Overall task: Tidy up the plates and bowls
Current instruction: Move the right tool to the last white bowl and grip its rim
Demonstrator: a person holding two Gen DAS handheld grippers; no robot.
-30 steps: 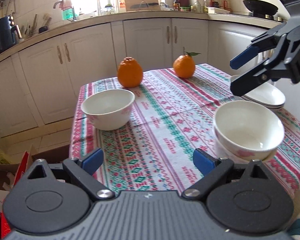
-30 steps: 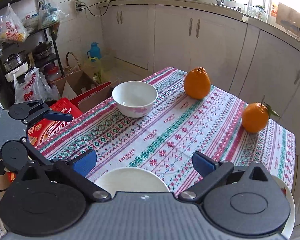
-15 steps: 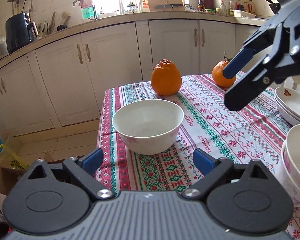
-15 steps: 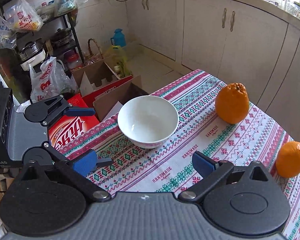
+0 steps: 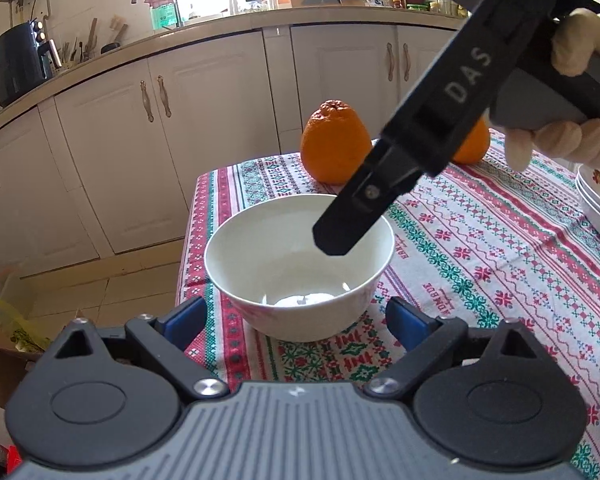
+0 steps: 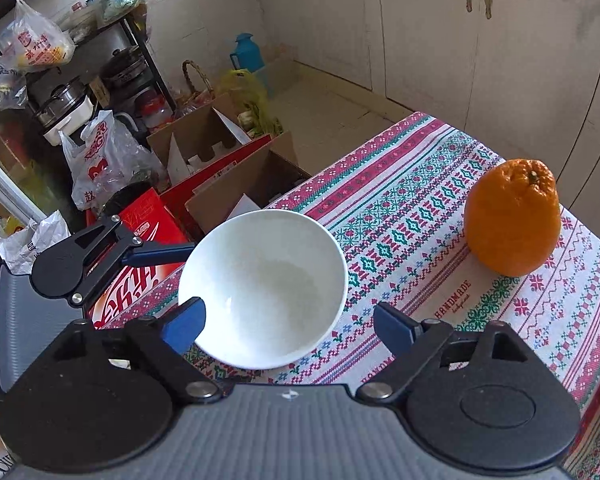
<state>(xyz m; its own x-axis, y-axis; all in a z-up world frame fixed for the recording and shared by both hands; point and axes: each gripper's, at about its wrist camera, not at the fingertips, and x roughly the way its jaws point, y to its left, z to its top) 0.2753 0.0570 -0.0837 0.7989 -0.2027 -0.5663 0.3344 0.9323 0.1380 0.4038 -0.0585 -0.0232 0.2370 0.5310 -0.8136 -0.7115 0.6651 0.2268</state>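
While my right gripper closes astride the bowl rim for lifting, my left gripper waits wide, empty.

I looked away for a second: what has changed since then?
Both grippers closed in on the lone bowl. The right gripper swung over from the stacked dishes and now tilts down over it, jaws closing, nothing gripped. The left gripper stayed open. Bowl, oranges and plates haven't moved.

Right hand-held gripper, jaws closing, straddles white bowl.
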